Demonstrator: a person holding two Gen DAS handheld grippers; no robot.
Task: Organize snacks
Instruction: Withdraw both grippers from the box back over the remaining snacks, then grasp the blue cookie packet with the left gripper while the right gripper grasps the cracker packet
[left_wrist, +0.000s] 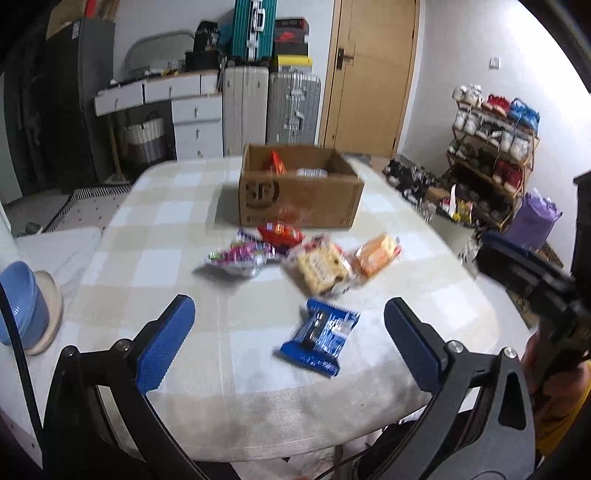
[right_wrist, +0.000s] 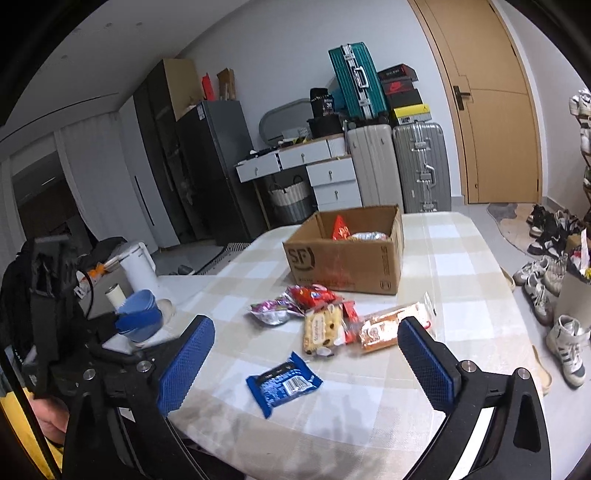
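Both tongs, left and right, gape empty. Blue packet lies between left's fingers; likely next pick, then box beyond.

- Snack packets at the left wrist view's centre are motion-blurred; labels unreadable.
- Cardboard box walls hide most contents.
- Blue bowl at nine o'clock is edge-cropped.
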